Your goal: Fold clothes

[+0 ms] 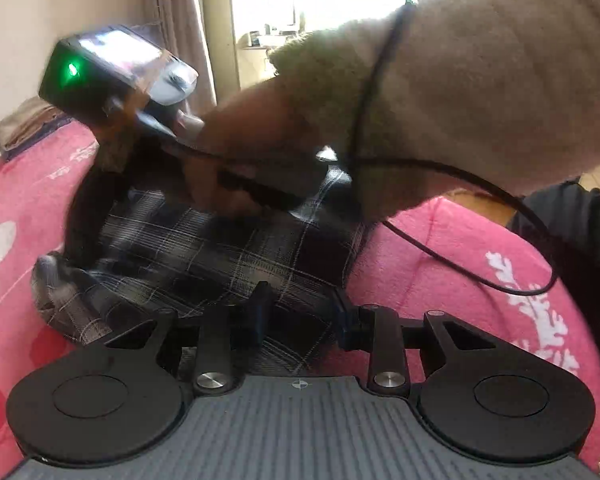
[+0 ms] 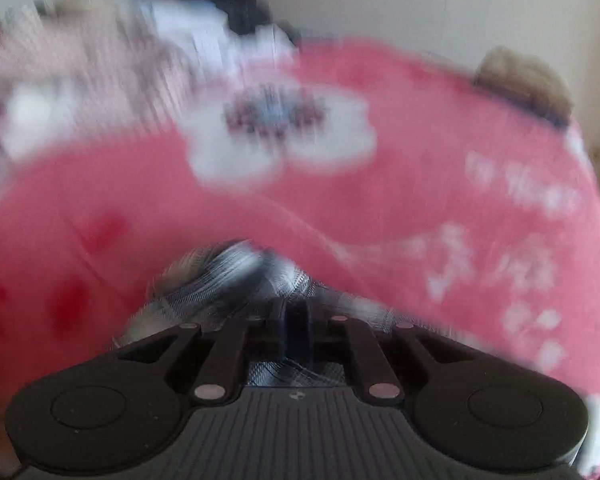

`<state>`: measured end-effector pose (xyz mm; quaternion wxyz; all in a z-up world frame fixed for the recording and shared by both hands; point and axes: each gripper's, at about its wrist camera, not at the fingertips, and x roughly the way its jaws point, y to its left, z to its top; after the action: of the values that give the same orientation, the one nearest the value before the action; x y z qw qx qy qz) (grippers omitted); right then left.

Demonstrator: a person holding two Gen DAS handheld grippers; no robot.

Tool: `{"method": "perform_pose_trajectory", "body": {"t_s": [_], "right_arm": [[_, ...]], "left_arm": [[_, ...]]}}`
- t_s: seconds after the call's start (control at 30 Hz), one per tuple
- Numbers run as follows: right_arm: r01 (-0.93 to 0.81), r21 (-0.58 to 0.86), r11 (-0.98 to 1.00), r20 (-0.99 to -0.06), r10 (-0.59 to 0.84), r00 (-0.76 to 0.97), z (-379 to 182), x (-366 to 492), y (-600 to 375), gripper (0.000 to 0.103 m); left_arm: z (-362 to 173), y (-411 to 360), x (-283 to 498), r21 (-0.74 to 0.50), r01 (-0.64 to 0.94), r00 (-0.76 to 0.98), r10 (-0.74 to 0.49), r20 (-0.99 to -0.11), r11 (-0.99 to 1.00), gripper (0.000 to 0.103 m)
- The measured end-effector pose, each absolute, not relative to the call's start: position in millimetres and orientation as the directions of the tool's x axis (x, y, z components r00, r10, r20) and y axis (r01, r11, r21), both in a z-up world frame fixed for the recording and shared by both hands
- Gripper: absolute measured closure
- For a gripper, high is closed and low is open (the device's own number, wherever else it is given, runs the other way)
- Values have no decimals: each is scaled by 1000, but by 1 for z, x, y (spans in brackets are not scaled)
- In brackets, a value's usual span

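A dark plaid garment (image 1: pixel 220 248) lies on a pink flowered blanket (image 1: pixel 440 264). My left gripper (image 1: pixel 302 312) sits at its near edge, jaws partly apart with a thick fold of the plaid cloth pinched between them. A hand in a beige fleece sleeve (image 1: pixel 480 80) reaches across with my right gripper (image 1: pixel 74 256), blurred, at the garment's far left corner. In the right wrist view, the right gripper (image 2: pixel 296 320) has its fingers nearly together, and bunched plaid cloth (image 2: pixel 228 276) is caught between them over the blanket (image 2: pixel 340 200).
A folded beige item (image 1: pixel 28 120) rests at the blanket's far edge by the wall, and shows again as a beige lump (image 2: pixel 524 76). A blurred heap of pale clothes (image 2: pixel 180 28) lies at the back. A black cable (image 1: pixel 460 264) loops over the blanket. Dark cloth (image 1: pixel 572 216) is at the right.
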<state>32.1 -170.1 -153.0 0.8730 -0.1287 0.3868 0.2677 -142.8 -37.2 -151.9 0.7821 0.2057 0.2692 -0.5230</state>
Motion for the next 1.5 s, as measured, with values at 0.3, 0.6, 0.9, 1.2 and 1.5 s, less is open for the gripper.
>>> {"method": "perform_pose_trajectory", "body": {"t_s": [0.3, 0.6, 0.9, 1.2, 1.5], "right_arm": [[-583, 108, 805, -723, 466, 510, -132, 30, -165, 91], [-492, 103, 864, -718, 407, 565, -111, 16, -183, 89], [-513, 138, 847, -661, 465, 590, -71, -76, -218, 88], [-628, 10, 778, -745, 425, 514, -111, -131, -179, 81], [-677, -13, 735, -700, 477, 532, -84, -149, -157, 64]], "left_arm": [[-152, -34, -139, 5, 934, 281, -724, -630, 358, 70], [-127, -7, -145, -108, 941, 212, -806, -552, 321, 69], [-121, 62, -148, -140, 906, 229, -741, -632, 400, 65], [-140, 89, -112, -308, 746, 285, -702, -653, 590, 65], [-134, 104, -58, -385, 565, 405, -652, -641, 730, 65]]}}
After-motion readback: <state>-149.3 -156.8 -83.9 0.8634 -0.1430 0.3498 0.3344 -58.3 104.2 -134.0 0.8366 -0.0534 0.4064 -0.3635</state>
